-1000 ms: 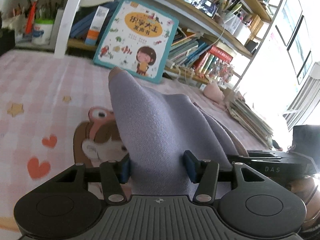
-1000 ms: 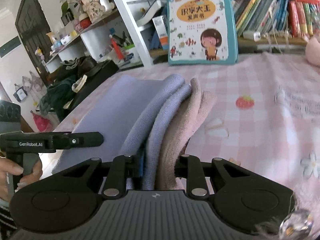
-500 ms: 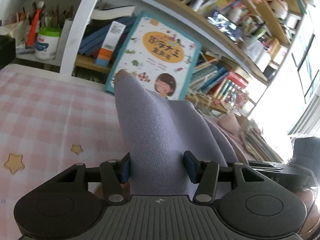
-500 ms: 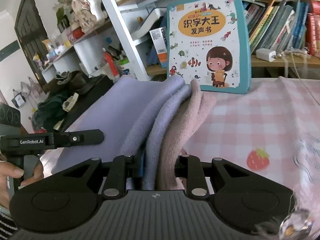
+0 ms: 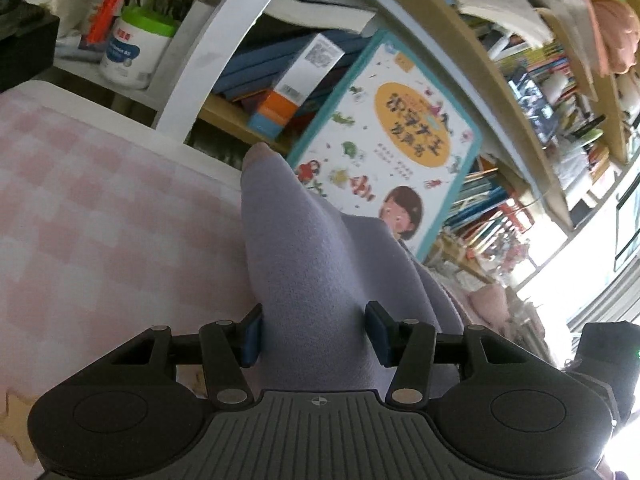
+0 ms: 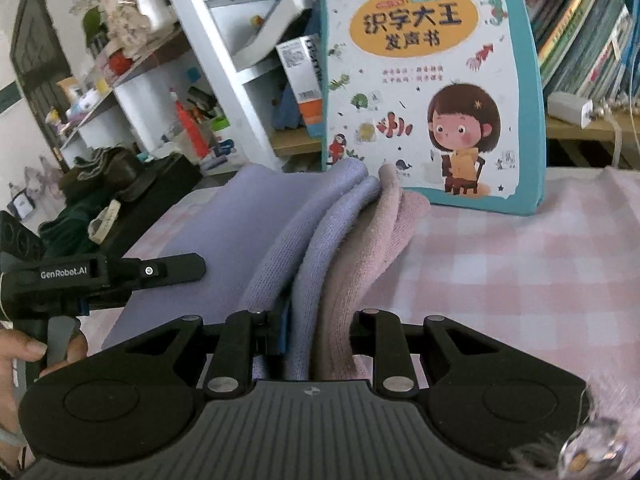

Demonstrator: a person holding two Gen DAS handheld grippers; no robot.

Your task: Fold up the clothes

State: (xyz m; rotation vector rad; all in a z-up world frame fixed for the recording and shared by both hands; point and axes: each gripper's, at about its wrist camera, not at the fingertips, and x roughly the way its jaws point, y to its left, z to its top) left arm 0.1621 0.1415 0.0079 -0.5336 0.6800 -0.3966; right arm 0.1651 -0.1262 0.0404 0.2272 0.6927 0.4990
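A lilac knit garment [image 5: 316, 280] with a dusty-pink inner layer [image 6: 380, 240] is held up between both grippers above the pink checked bedsheet [image 5: 100, 220]. My left gripper [image 5: 314, 334] is shut on a thick fold of its lilac cloth. My right gripper [image 6: 318, 334] is shut on several bunched layers, lilac on the left and pink on the right. The cloth stretches flat from the right gripper to the left gripper's black body [image 6: 104, 276].
A children's picture book [image 6: 432, 84] leans against the bookshelf straight ahead, close behind the garment. Shelves hold books and a white and green tub [image 5: 132, 52]. Dark clothes [image 6: 96, 184] lie at the left. A pink plush [image 5: 492, 300] lies at the right.
Both grippers have carried the garment forward toward the bookshelf; the picture book looms larger in both views. The left wrist view has tilted upward. The grips on the cloth are unchanged.
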